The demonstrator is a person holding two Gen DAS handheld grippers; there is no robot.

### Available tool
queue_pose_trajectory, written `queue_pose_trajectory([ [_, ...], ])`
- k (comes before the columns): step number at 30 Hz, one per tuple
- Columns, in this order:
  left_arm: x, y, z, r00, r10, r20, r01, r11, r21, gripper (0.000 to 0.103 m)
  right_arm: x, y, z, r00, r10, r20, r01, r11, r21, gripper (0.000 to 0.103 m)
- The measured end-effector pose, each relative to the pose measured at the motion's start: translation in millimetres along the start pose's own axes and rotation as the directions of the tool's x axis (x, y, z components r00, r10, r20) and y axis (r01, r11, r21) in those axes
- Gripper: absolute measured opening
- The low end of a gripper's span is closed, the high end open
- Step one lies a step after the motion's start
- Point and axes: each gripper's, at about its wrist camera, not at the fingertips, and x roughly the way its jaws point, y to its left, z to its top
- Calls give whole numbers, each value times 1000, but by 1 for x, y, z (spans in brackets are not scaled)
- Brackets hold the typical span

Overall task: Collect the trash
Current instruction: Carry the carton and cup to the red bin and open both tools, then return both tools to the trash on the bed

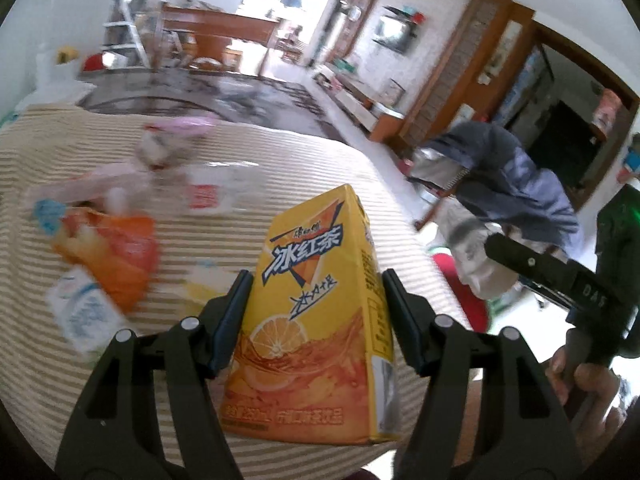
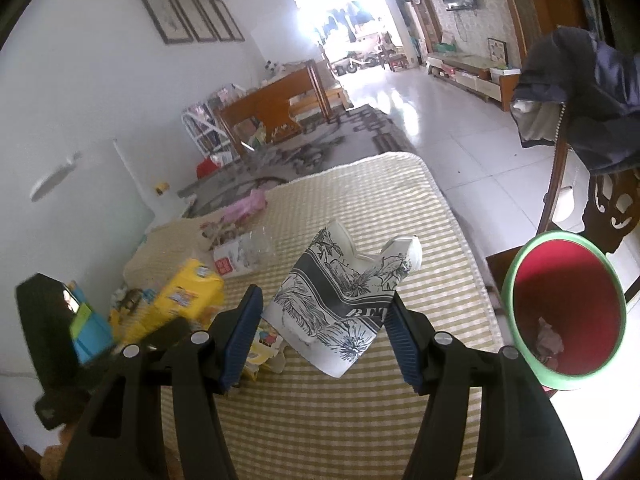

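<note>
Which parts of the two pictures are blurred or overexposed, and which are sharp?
Left wrist view: the yellow tea carton is sharp, the wrappers on the striped cloth smear with motion blur. Right wrist view: the crushed paper cup is sharp, the far doorway burns out white; both views bend at the edges.

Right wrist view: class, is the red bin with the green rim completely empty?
No: crumpled trash lies at the bottom of the red bin, visible inside its green rim.

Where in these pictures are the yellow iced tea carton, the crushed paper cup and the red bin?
yellow iced tea carton (image 1: 316, 312), left wrist view, on its printed front face.
crushed paper cup (image 2: 344, 300), right wrist view, on its patterned side.
red bin (image 2: 560, 280), right wrist view, on its red inner wall.
</note>
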Motion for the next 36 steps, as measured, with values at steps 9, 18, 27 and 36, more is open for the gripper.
queue_pose_trajectory([
  [9,71,-99,9,982,-112,-149,136,977,163,63,-40,-109,-5,989,-135,66,115,962,247,60],
  [18,147,-209,13,944,-161,-288,261,898,354,63,-50,-207,-31,972,-226,59,173,866,468,60],
  [27,164,-253,7,939,-161,-303,287,855,432,81,-55,-231,-40,960,-272,72,196,829,524,74],
  [36,118,-210,16,964,-152,-219,222,913,344,81,-64,-195,-22,970,-215,112,138,869,476,74],
])
